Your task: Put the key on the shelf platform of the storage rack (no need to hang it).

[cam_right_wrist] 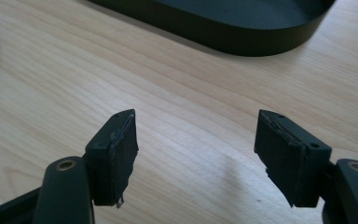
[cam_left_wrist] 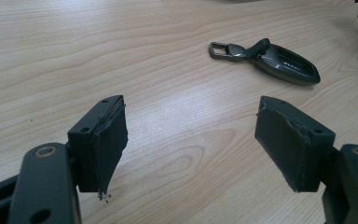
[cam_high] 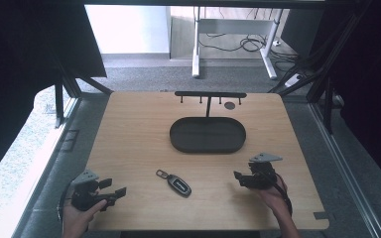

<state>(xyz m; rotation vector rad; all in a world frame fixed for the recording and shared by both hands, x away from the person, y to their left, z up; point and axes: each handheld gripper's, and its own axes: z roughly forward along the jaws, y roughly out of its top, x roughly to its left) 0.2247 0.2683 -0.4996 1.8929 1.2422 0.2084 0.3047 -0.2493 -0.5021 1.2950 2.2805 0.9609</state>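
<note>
Your left gripper (cam_high: 113,192): at the near left edge of the table (cam_high: 129,129), jaws spread wide with nothing between them, pointing toward the middle of the table.
Your right gripper (cam_high: 239,177): near right, jaws also spread and empty, pointing left over bare wood.
Key fob (cam_high: 176,182): lying flat on the table between your two grippers, nearer your side than the tray, touching neither gripper.
Key fob's long axis: diagonal in the high view, running from far left to near right.
Key fob's pointing: metal clip end (cam_high: 160,173) toward the far left, dark body toward the near right.
Tray (cam_high: 208,147): black oval, beyond the fob at centre.
Hook stand (cam_high: 210,94): rises behind the tray, at the far edge.
</note>
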